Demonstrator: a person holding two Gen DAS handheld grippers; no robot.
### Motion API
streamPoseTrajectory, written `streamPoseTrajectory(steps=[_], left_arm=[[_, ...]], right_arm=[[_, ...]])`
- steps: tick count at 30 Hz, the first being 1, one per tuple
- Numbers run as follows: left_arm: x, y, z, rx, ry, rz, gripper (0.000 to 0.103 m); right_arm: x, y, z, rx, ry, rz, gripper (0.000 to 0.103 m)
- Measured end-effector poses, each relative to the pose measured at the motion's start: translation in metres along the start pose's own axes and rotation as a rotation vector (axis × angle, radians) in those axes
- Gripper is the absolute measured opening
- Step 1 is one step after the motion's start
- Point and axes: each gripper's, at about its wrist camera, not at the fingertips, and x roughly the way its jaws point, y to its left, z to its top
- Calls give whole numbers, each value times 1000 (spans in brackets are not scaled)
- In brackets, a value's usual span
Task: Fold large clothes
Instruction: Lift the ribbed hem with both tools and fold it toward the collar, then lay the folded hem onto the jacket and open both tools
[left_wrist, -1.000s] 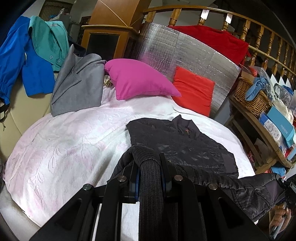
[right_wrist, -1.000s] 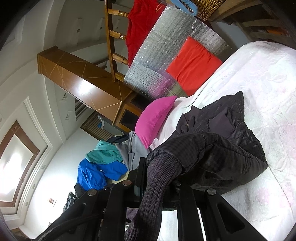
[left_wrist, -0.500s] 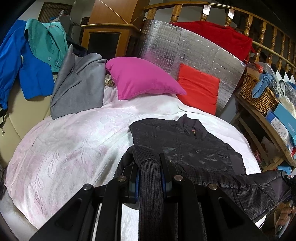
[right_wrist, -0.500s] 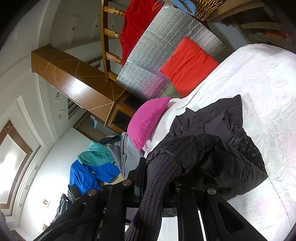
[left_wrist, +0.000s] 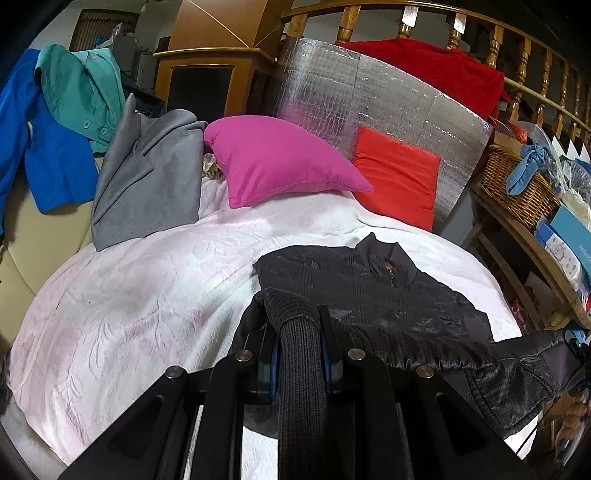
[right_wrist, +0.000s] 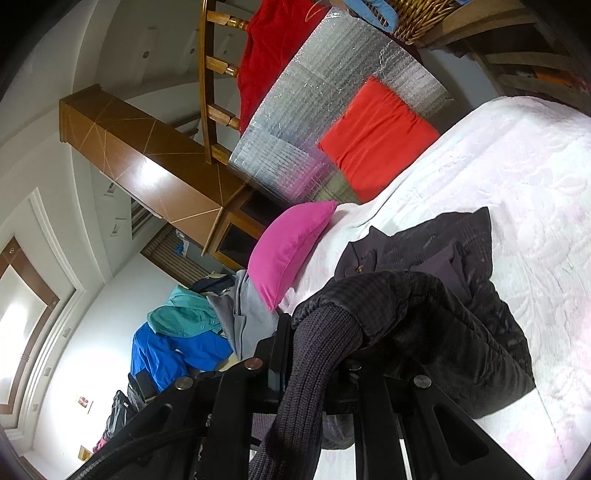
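Observation:
A black quilted jacket (left_wrist: 373, 291) lies front-up on the white bedspread (left_wrist: 140, 295), collar toward the pillows. My left gripper (left_wrist: 297, 325) is shut on the ribbed knit cuff (left_wrist: 299, 354) of one sleeve, held over the jacket's near left edge. My right gripper (right_wrist: 317, 347) is shut on the other ribbed cuff (right_wrist: 314, 373), with its sleeve (right_wrist: 373, 299) arched above the jacket body (right_wrist: 461, 266). In the left wrist view the second sleeve (left_wrist: 480, 365) stretches to the right, where the right gripper (left_wrist: 576, 350) shows at the frame's edge.
A pink pillow (left_wrist: 277, 162) and a red cushion (left_wrist: 399, 173) lean on a silver foil panel (left_wrist: 369, 96) at the bed's head. A grey garment (left_wrist: 147, 173), blue and teal jackets (left_wrist: 55, 147) hang on the left. A shelf with a wicker basket (left_wrist: 517, 184) stands right.
Both grippers stay shut on the cuffs. The left view has moved slightly toward the pillows; the right view has tilted a little, showing more bedspread.

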Motion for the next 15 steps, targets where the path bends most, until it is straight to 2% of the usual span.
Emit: streamPoseTrajectory(steps=[15], left_arm=[[54,-17,47,31,-5,27,19]], right_arm=[[48,-2,53,-22,-32,-7,13]])
